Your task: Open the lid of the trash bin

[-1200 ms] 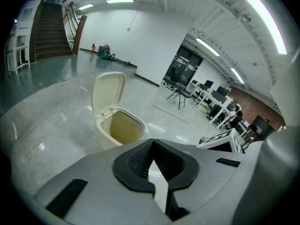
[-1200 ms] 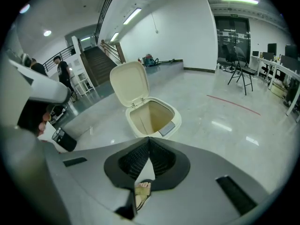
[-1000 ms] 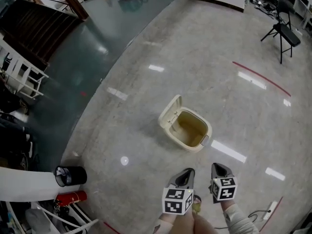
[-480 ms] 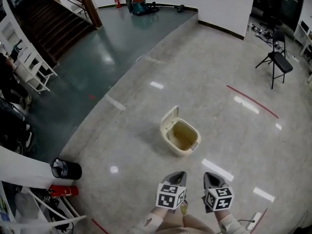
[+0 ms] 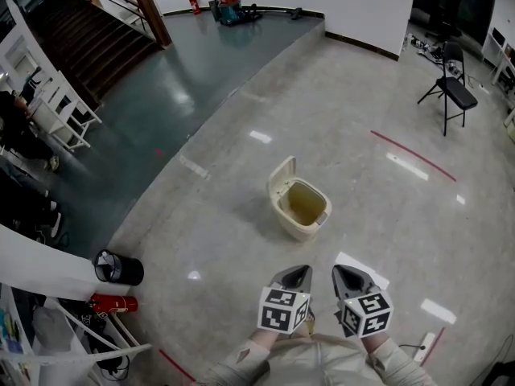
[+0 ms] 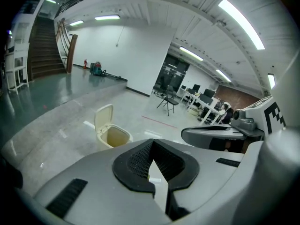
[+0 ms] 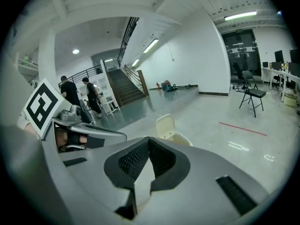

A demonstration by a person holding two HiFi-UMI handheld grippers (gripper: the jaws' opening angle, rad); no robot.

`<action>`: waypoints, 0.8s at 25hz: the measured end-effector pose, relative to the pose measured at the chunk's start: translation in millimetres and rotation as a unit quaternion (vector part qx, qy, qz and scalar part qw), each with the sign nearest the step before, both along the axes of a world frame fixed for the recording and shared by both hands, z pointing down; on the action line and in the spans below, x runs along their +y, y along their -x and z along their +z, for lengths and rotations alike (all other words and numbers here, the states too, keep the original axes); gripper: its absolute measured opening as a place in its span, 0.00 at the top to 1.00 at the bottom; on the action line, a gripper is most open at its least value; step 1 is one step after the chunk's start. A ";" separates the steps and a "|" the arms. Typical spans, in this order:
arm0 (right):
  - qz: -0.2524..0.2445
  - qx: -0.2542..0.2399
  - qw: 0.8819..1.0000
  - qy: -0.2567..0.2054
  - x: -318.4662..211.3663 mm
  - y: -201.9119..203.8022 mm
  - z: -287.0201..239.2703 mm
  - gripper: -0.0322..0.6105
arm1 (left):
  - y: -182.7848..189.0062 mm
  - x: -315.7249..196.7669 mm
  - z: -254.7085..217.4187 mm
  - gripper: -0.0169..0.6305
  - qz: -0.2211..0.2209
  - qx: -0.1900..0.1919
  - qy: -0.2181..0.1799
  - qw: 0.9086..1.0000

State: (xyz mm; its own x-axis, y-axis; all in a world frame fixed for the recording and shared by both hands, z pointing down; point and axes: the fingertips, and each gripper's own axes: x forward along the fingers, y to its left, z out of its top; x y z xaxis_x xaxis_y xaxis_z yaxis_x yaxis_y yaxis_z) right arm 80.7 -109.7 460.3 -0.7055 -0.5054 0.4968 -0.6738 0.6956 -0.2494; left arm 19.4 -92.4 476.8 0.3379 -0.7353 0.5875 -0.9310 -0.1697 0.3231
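L gripper [image 5: 294, 275]: jaws together at the tips, nothing btwn them, per left gripper view. R gripper [image 5: 351, 277]: same, jaws closed on nothing. Both are held side by side close to the person's body, pointing fwd twd the bin. They're well apart from it, no contact w/ anything.

Cream plastic trash bin [image 5: 301, 227] stands upright on the grey polished floor [image 5: 225, 248], ahead of both grippers, approx centre of head view. Its hinged cream lid [image 5: 282, 175] is tipped up at the bin's far-left side, approx upright. Opening is exposed and the yellowish inside shows; looks empty as far as I can tell.

Progress: going by lid pos, task looks done. Lid is open, nothing left to lift. Empty grippers away from the bin fit an end-of-task stance. Can't tell if the lid is propped firm or just resting back.

Surroundings: black folding chair [image 5: 449, 93] far right, red line [image 5: 412, 156] on floor beyond bin, dark round can [image 5: 119, 268] at left. All well apart from bin.
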 end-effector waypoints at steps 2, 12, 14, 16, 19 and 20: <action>-0.004 -0.004 1.000 -0.008 6.6 -2.3 -9.5 0.94 | -2.4 6.2 -10.4 0.97 0.006 -0.008 -0.010 1.000; -0.025 -0.019 0.999 -0.038 32.9 -1.8 -35.5 0.94 | -10.2 28.0 -29.1 0.97 0.011 -0.019 -0.038 0.999; -0.026 -0.023 0.998 -0.042 34.0 -0.5 -38.0 0.94 | -9.9 29.3 -30.0 0.97 0.011 -0.022 -0.040 0.999; -0.028 -0.024 0.998 -0.044 35.3 0.6 -40.2 0.94 | -9.1 30.3 -31.3 0.97 0.010 -0.023 -0.042 0.999; -0.033 -0.026 0.998 -0.045 38.5 2.2 -41.6 0.95 | -8.5 30.9 -33.6 0.97 0.009 -0.024 -0.046 0.999; -0.034 -0.025 0.998 -0.047 39.3 2.6 -41.8 0.94 | -8.1 31.0 -34.2 0.97 0.008 -0.024 -0.048 0.999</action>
